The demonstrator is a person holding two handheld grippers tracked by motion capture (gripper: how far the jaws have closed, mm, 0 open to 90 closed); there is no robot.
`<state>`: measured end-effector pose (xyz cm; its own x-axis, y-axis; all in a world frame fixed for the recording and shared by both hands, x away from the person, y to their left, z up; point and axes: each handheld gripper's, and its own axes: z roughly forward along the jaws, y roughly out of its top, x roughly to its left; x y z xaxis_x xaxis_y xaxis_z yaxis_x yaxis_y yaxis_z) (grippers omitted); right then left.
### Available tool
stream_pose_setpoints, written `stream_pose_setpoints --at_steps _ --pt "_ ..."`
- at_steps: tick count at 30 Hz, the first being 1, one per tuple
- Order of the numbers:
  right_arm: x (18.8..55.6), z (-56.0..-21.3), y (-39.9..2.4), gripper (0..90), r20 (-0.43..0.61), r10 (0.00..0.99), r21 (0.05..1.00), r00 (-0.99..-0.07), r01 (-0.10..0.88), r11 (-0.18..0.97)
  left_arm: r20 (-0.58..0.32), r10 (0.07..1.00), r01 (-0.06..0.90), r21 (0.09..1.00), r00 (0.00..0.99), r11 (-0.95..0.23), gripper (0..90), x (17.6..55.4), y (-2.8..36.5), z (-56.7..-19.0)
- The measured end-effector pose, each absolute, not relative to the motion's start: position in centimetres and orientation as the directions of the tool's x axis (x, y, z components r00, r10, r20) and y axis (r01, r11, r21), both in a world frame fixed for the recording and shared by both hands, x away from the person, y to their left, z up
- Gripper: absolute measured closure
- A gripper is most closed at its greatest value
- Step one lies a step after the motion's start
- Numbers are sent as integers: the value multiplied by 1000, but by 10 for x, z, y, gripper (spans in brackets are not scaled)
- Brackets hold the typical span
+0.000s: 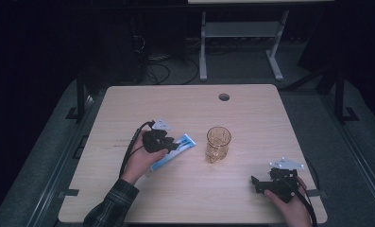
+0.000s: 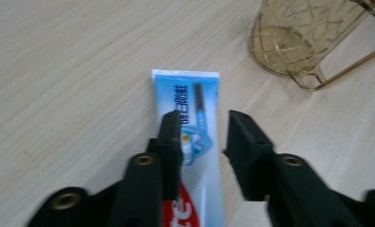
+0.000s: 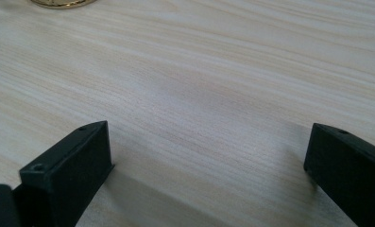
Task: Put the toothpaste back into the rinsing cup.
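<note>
A light wooden table (image 1: 251, 198) takes up the middle of the high view, with a small round hole (image 1: 224, 97) near its far edge. Near the table's centre stands an amber glass cup (image 1: 218, 144) with a criss-cross pattern. Just left of it a blue and white toothpaste tube (image 2: 197, 123) lies flat on the wood, its flat crimped end toward the cup. The left gripper (image 2: 201, 127) sits over the tube, jaws spread apart with the tube between them, not pinching it. The right gripper (image 1: 257, 183) rests near the table's right near corner, jaws spread wide over bare wood, well apart from the cup.
</note>
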<state>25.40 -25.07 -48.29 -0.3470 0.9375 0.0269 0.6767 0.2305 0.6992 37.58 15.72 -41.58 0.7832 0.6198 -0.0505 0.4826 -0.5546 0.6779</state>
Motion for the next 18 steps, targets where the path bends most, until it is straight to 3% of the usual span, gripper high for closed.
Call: stream_pose_setpoints --at_steps 1,5,9,18 --pt "254 -483 -251 8 27 938 698 -347 678 230 -57 624 488 680 780 -548 546 378 158 -416" --pt "253 -483 -251 8 28 938 699 -346 678 229 -67 632 504 670 772 -545 403 386 157 -418" --pt "253 -483 -251 8 27 937 698 -347 677 231 -67 635 515 652 770 -557 341 392 151 -422" --pt "253 -483 -251 7 28 937 699 -349 677 232 -41 624 510 618 781 -598 323 399 137 -430"
